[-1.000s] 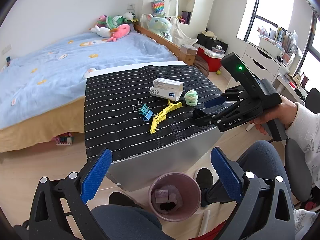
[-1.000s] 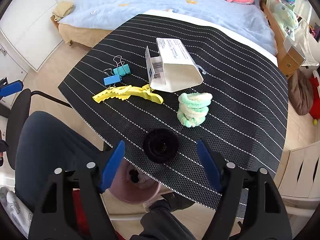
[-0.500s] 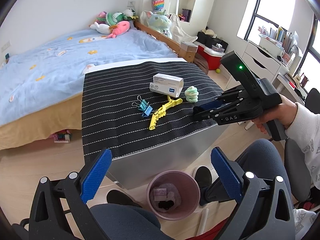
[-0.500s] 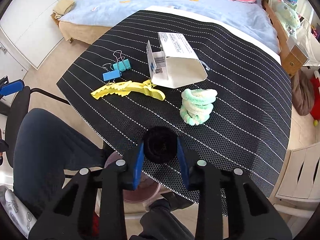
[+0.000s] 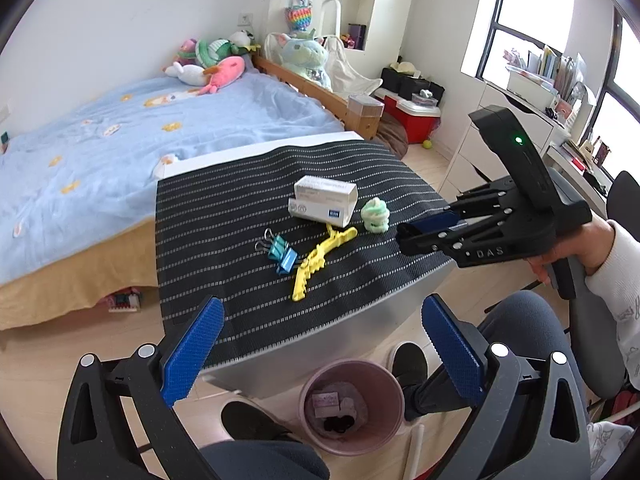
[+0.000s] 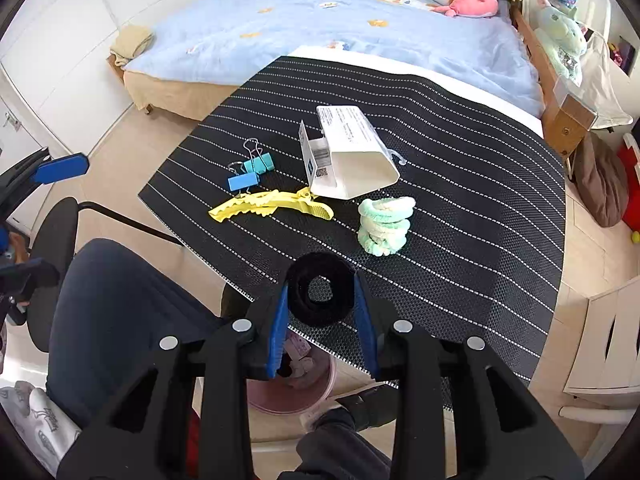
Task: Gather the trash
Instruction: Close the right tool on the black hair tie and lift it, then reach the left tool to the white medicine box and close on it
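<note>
Bright daylight from blown-out window (image 5: 516, 52); soft shadows, sharp focus, fisheye bending, dark corners.

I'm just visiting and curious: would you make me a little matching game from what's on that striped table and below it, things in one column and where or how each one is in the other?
Things:
1. black ring
2. pink bin
3. yellow clip
4. white box

States:
a. on the floor below the table edge
b. lying open-ended beside the green scrunchies
c. clamped in the right gripper
d. flat next to the blue binder clips

Pairs: 1-c, 2-a, 3-d, 4-b
</note>
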Action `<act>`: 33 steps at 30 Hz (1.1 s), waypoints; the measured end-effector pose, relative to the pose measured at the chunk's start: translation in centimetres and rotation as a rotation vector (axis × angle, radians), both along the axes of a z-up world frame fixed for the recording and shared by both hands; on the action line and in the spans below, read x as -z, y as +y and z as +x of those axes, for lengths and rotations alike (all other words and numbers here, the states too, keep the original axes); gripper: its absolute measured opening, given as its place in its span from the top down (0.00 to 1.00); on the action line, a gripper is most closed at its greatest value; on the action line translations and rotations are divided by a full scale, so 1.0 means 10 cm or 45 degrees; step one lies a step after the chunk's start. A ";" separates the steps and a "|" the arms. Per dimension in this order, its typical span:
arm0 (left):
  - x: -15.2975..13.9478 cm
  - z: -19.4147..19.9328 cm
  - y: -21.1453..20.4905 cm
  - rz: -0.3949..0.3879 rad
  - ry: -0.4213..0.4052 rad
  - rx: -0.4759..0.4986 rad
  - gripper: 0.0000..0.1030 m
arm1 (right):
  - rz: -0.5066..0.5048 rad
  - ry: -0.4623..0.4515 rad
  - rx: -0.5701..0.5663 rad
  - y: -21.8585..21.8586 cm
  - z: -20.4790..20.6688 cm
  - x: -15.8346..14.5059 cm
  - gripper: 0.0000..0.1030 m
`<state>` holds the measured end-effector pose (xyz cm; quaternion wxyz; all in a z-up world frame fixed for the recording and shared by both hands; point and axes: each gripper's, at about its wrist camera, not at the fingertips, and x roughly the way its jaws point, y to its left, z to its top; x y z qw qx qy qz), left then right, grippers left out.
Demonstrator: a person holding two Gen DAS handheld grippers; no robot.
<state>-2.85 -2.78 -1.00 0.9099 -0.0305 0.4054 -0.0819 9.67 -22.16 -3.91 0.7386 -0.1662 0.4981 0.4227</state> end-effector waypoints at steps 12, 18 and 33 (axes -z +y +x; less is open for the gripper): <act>-0.25 0.60 0.02 -0.004 -0.074 0.147 0.07 | 0.025 0.002 0.024 -0.12 -0.01 -0.08 0.70; -0.19 0.95 -0.02 0.032 -0.082 0.244 0.07 | 0.033 0.000 0.036 -0.16 -0.01 -0.10 0.70; 0.26 1.68 -0.14 0.023 0.146 0.400 0.07 | 0.030 0.004 0.057 -0.24 0.02 -0.10 0.70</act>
